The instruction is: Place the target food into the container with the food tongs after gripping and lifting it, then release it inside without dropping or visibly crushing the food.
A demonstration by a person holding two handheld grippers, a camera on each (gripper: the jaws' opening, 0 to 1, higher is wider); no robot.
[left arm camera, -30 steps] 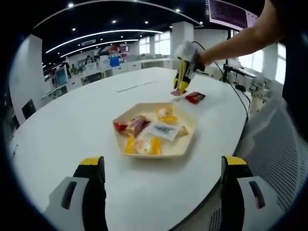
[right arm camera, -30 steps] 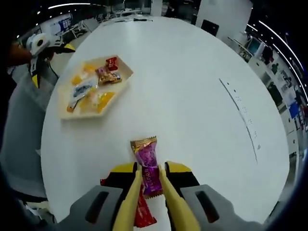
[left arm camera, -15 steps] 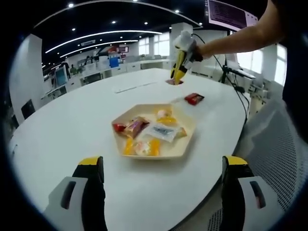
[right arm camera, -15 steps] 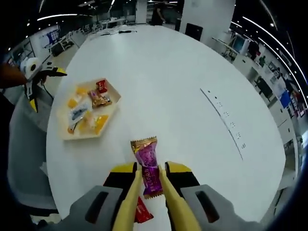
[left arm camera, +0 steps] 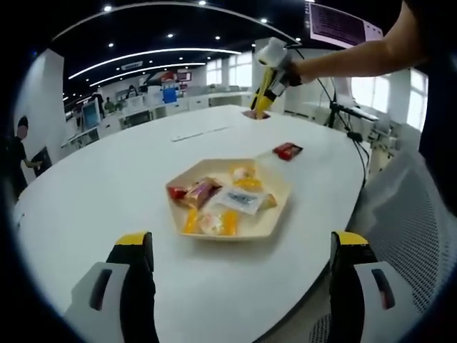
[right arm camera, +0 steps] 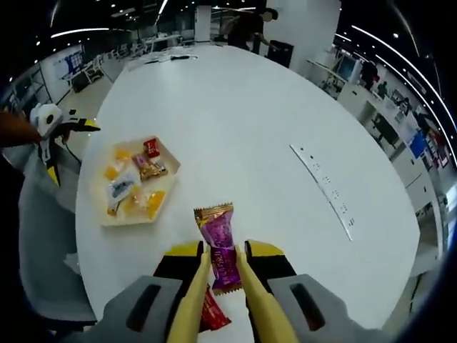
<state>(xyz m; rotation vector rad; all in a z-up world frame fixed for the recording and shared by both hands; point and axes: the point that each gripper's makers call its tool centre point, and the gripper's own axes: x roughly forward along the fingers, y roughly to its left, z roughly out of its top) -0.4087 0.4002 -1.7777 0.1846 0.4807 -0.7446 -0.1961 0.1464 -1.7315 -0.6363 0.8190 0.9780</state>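
The right gripper [right arm camera: 220, 275] is squeezing yellow plastic food tongs [right arm camera: 218, 304], which are grasping a purple wrapped candy [right arm camera: 218, 246] above the white round table [right arm camera: 243, 136]. The beige hexagonal tray [right arm camera: 101, 213] of wrapped snacks is sitting at ten o'clock from the candy, well apart. The left gripper [left arm camera: 239, 282] is hovering with jaws spread wide, holding nothing.

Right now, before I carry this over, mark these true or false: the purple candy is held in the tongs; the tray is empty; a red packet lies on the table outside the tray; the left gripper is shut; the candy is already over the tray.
1. The purple candy is held between the yellow tongs in the right gripper. True.
2. The tray is empty. False: it holds several wrapped snacks.
3. A red packet lies on the table outside the tray. True.
4. The left gripper is shut. False: its jaws stand wide apart, holding nothing.
5. The candy is already over the tray. False: it is up in the air, off to one side of the tray.
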